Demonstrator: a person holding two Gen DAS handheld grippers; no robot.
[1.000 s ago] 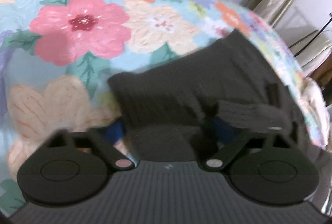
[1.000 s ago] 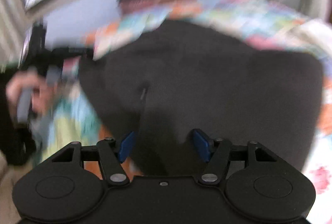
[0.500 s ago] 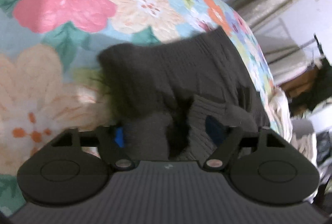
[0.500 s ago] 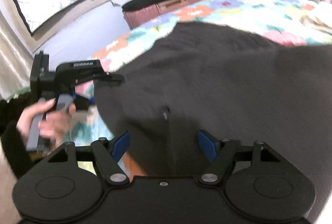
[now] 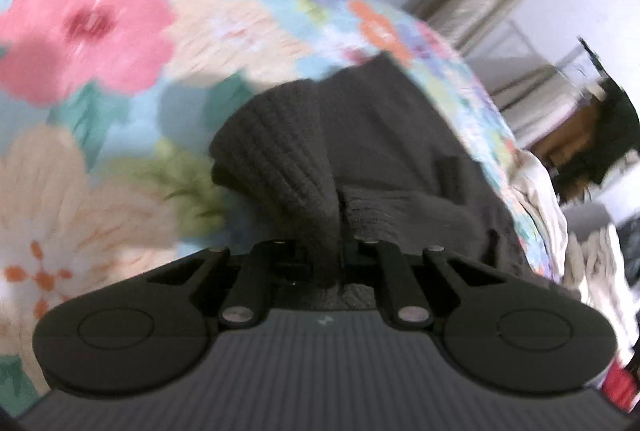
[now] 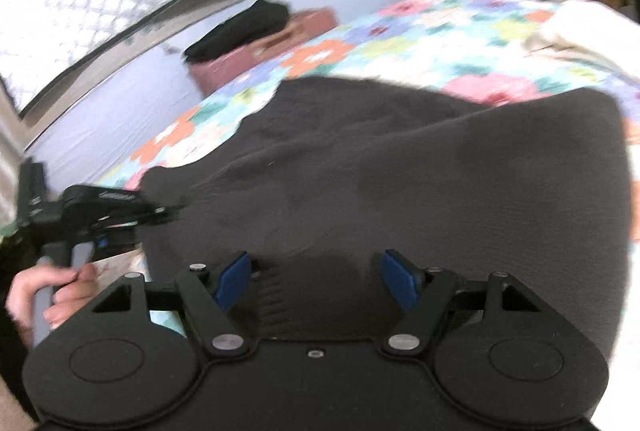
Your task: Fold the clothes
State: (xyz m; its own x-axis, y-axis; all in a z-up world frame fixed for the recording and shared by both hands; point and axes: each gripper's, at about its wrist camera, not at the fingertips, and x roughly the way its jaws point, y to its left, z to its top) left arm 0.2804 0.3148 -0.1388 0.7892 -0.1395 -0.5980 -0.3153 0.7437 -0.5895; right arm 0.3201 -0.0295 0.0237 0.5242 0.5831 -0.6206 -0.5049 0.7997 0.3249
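Now the left tool [image 5: 326, 255] has clenched on the sweater's [image 5: 384, 143] ribbed hem; the right tool [image 6: 316, 277] stays spread wide above it.

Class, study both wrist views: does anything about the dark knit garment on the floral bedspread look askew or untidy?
Yes. The dark knit garment is not flat: its ribbed edge is bunched and pinched in the left gripper, while the right gripper sits open over the hem. The floral bedspread looks ordinary.

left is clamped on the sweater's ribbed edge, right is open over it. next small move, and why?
Probably shut the right hand-held gripper on the dark sweater. Its blue pads stand apart with ribbed knit between them, while the left hand-held gripper already pinches a ribbed fold, so both sides could then lift together.
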